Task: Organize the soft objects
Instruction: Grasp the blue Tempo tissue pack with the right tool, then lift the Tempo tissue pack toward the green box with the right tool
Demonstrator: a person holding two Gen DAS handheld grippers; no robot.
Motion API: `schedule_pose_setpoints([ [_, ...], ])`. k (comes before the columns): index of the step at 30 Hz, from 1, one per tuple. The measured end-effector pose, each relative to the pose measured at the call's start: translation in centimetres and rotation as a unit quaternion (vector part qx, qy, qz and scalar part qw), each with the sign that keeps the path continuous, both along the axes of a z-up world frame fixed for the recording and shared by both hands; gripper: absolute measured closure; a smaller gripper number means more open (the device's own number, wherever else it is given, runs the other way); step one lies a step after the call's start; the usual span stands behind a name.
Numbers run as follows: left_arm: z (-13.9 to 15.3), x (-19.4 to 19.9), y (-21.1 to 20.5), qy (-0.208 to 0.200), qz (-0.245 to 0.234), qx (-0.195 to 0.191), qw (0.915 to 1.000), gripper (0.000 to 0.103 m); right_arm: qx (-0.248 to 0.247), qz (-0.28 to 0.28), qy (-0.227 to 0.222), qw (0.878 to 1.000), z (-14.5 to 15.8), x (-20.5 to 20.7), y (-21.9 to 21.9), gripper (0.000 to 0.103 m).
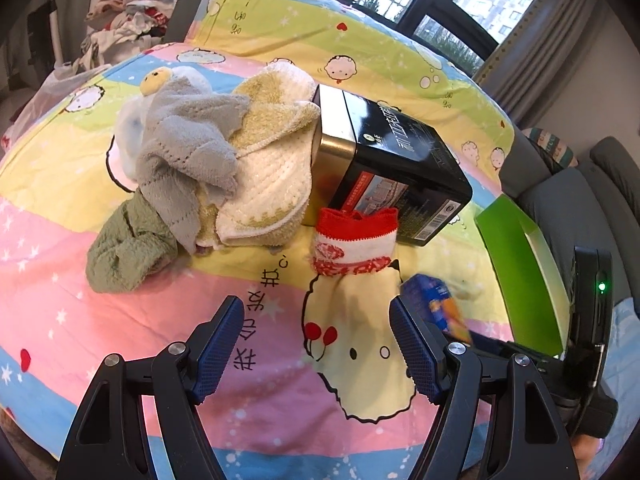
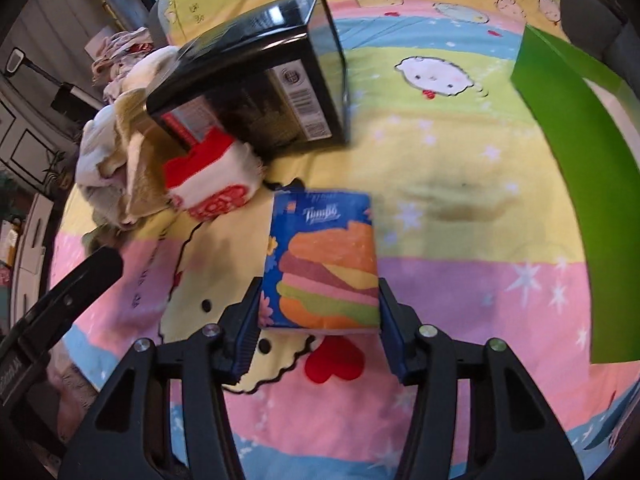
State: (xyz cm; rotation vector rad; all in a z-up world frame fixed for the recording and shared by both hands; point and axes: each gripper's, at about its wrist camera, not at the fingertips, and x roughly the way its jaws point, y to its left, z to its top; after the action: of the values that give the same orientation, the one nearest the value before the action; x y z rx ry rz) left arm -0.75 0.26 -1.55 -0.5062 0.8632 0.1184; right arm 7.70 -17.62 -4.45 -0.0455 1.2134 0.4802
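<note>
Green terry, a crumpled cloth (image 1: 130,252), lies farthest left on the bedsheet (image 1: 60,320) in the left wrist view. Just right of it is a heap: a grey towel (image 1: 184,148) draped over a cream towel (image 1: 268,168). The heap leans against a black tin (image 1: 394,168) lying on its side. A red-and-white sock (image 1: 354,240) sits touching the tin's near edge. Further right a green box (image 1: 520,276) stands open at the sheet's edge. Only this view shows the grey towel and green cloth clearly, plus a pile of clothes (image 1: 128,16) in the far left corner.

The right wrist view shows the same tin (image 2: 256,92) and sock (image 2: 212,180) from the other side, with the cream towel (image 2: 132,156) partly hidden behind them and the green box (image 2: 580,184) at the right. It alone gives the full face of a tissue pack (image 2: 320,260), blue with a burger picture. In the left view that pack (image 1: 436,304) is only a blurred sliver behind the right-hand finger.

The left gripper (image 1: 316,348) hovers over the sheet with its jaws wide apart, nothing between them and touching nothing. The sock lies just beyond its tips.

The right gripper (image 2: 318,320) has both pads pressed against the sides of the tissue pack, clamping its near end. The pack juts forward over the sheet, between the sock and the green box.
</note>
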Motion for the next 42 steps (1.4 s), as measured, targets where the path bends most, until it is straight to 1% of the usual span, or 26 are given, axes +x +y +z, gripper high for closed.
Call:
schedule_pose_setpoints([
  [2, 0.0, 0.0, -0.1, 0.000, 0.000, 0.001, 1.0000, 0.027, 0.003, -0.002, -0.001, 1.000, 0.1, 0.0, -0.3, 0.049],
  [3, 0.0, 0.0, -0.2, 0.001, 0.000, 0.003, 1.0000, 0.027, 0.007, -0.004, -0.003, 1.000, 0.3, 0.2, -0.2, 0.043],
  [4, 0.0, 0.0, -0.2, 0.002, -0.002, 0.004, 1.0000, 0.027, 0.015, -0.008, -0.004, 1.000, 0.5, 0.1, -0.5, 0.035],
  [6, -0.1, 0.1, -0.4, 0.002, -0.008, 0.003, 1.0000, 0.027, 0.040, -0.021, -0.011, 0.999, 1.2, -0.1, -1.3, 0.029],
  [9, -0.3, 0.5, -1.1, -0.002, -0.030, -0.014, 0.9994, 0.027, 0.067, -0.036, -0.023, 0.997, 2.0, 0.0, -2.3, 0.029],
  [11, -0.4, 0.9, -1.9, 0.002, -0.054, -0.024, 0.9983, 0.028, 0.083, -0.044, -0.023, 0.995, 2.2, 0.2, -3.0, 0.029],
  [13, -0.4, 1.2, -2.9, 0.005, -0.071, -0.018, 0.9973, 0.028, 0.105, -0.056, -0.017, 0.993, 2.1, 0.5, -3.7, 0.032],
  [14, -0.4, 1.3, -3.5, 0.003, -0.079, -0.017, 0.9968, 0.028, 0.114, -0.060, -0.014, 0.992, 2.1, 0.6, -3.9, 0.035],
  [16, -0.4, 1.5, -4.3, -0.005, -0.091, -0.025, 0.9956, 0.028, 0.128, -0.060, -0.006, 0.990, 1.9, 1.1, -4.2, 0.046],
  [18, -0.6, 1.8, -5.3, -0.004, -0.114, -0.038, 0.9928, 0.028, 0.134, -0.059, 0.006, 0.989, 1.7, 1.0, -4.2, 0.051],
  [19, -0.8, 2.0, -5.8, 0.000, -0.122, -0.041, 0.9917, 0.029, 0.135, -0.057, 0.011, 0.989, 1.5, 1.1, -4.1, 0.052],
  [21, -1.2, 2.3, -6.7, 0.007, -0.135, -0.045, 0.9898, 0.034, 0.136, -0.055, 0.017, 0.989, 1.1, 1.2, -4.0, 0.053],
  [23, -1.6, 2.6, -7.1, 0.011, -0.144, -0.057, 0.9879, 0.035, 0.146, -0.053, 0.028, 0.988, 0.7, 1.4, -3.9, 0.053],
  [25, -2.1, 2.8, -7.5, 0.015, -0.153, -0.071, 0.9856, 0.038, 0.150, -0.050, 0.039, 0.987, 0.3, 1.6, -3.9, 0.053],
  [26, -2.3, 3.0, -7.7, 0.019, -0.156, -0.073, 0.9848, 0.042, 0.147, -0.048, 0.043, 0.987, 0.1, 1.6, -3.6, 0.052],
  [27, -2.5, 3.1, -7.9, 0.023, -0.156, -0.072, 0.9848, 0.047, 0.144, -0.047, 0.044, 0.987, 0.0, 1.6, -3.6, 0.051],
  [30, -2.8, 3.2, -8.2, 0.032, -0.153, -0.061, 0.9858, 0.055, 0.135, -0.048, 0.052, 0.988, -0.5, 1.8, -3.3, 0.051],
  [38, -3.1, 3.3, -8.8, 0.027, -0.159, -0.052, 0.9856, 0.056, 0.137, -0.034, 0.058, 0.988, -0.9, 1.8, -2.8, 0.052],
  [42, -2.7, 3.5, -9.1, 0.025, -0.160, -0.039, 0.9860, 0.056, 0.134, -0.030, 0.047, 0.989, -0.6, 1.6, -2.6, 0.054],
])
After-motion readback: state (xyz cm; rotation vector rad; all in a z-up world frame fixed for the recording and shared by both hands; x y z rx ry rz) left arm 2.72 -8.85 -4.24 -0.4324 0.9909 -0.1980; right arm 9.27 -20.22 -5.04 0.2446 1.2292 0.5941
